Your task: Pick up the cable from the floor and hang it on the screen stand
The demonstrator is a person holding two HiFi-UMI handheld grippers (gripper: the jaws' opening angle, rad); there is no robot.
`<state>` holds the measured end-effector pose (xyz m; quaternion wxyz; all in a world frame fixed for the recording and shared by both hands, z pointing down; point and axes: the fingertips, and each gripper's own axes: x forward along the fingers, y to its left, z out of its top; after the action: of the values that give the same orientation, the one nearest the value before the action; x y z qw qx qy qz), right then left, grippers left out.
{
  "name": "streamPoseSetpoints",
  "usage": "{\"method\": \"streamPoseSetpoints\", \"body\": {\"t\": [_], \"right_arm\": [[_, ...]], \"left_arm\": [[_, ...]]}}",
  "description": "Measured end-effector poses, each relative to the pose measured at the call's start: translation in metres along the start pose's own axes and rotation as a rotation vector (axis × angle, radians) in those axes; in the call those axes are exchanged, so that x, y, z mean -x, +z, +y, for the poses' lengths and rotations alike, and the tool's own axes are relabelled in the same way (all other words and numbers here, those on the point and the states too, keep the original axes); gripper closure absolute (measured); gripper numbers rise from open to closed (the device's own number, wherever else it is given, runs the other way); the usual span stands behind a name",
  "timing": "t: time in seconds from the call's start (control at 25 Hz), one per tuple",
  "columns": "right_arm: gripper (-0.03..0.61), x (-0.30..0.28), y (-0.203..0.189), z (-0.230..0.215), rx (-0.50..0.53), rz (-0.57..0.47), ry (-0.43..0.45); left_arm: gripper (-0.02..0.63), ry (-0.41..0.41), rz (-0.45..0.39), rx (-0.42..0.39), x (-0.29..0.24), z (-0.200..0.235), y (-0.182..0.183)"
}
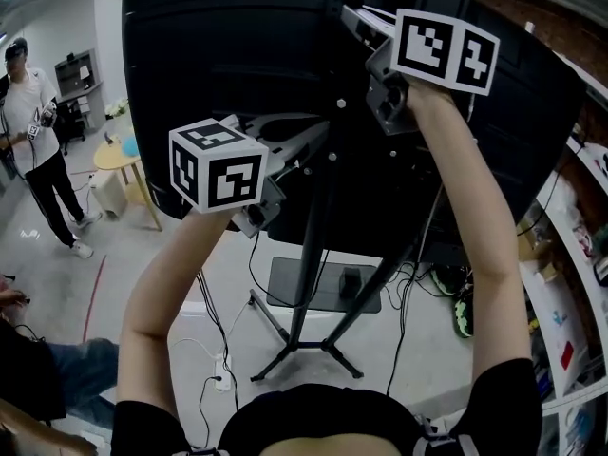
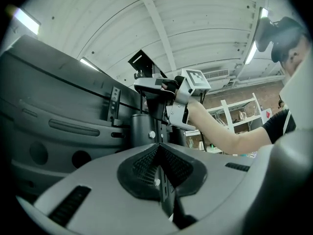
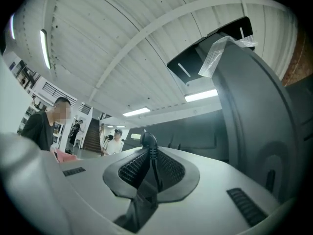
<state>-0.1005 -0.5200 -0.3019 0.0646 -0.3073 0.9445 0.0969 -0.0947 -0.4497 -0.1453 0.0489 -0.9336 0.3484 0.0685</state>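
Observation:
Both grippers are raised against the back of the big black screen on its tripod stand. My right gripper is high by the top of the stand's column. In the right gripper view its jaws are shut on a black cable plug that sticks up between the pads. My left gripper is lower, close to the stand column. Its jaws are pressed together, and a dark cable strand leaves them toward the camera. A thin black cable hangs down toward the floor.
A person stands at far left beside a round yellow table. A white power strip and loose wires lie on the floor by the tripod legs. Shelving lines the right side. A seated person's leg shows at lower left.

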Motion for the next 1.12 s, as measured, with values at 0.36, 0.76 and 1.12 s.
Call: {"method": "streamPoseSetpoints", "body": {"t": [0.36, 0.76, 1.12], "right_arm": [[0.515, -0.026, 0.008, 0.022, 0.029, 0.034, 0.032], [0.515, -0.022, -0.009, 0.075, 0.187, 0.010, 0.063], [0.515, -0.024, -0.018, 0.078, 0.275, 0.067, -0.006]], "left_arm": [[0.607, -0.001, -0.004, 0.002, 0.005, 0.003, 0.001], [0.607, 0.021, 0.000, 0.023, 0.031, 0.013, -0.018], [0.607, 0.025, 0.015, 0.056, 0.056, 0.015, -0.047]]}}
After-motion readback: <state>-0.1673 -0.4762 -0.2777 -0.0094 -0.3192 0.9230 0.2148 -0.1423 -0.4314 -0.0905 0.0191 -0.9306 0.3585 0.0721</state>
